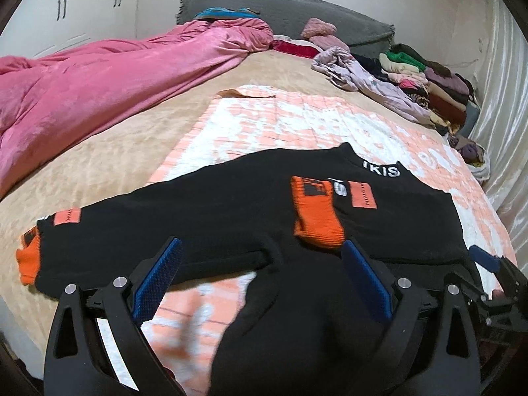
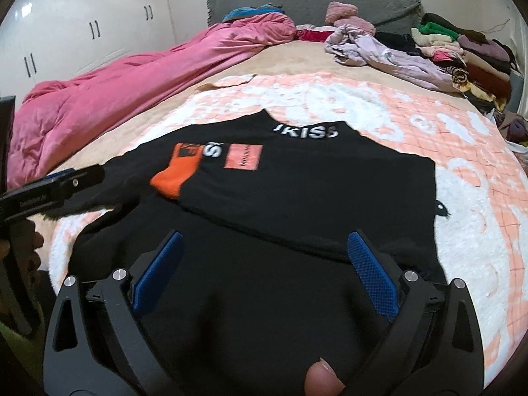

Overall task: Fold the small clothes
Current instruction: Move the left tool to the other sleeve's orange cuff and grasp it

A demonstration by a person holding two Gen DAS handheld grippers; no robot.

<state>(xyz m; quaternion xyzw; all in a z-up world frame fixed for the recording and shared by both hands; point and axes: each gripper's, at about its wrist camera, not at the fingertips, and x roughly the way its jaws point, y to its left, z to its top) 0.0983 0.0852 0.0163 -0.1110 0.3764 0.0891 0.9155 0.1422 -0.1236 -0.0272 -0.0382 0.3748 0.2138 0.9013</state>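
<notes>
Black sweatshirt [image 2: 297, 191] lies flat on the peach-and-white blanket [image 2: 462, 151], one orange-cuffed sleeve [image 2: 175, 171] folded across the chest. Left gripper [image 1: 262, 257] and right gripper [image 2: 265, 250] both gape wide, empty (hovering over the hem). Next, probably: fold the other sleeve [image 1: 31, 254] in.

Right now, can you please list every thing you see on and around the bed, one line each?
black top: one, black with orange cuffs, spread on the mat
mat: one, peach and white, on the bed
duvet: one, pink, bunched along the left
clothes pile: one, mixed colours, far right
headboard: one, grey, far end
wardrobe: one, white, left wall
left gripper: black with blue pads, open
right gripper: same, open
</notes>
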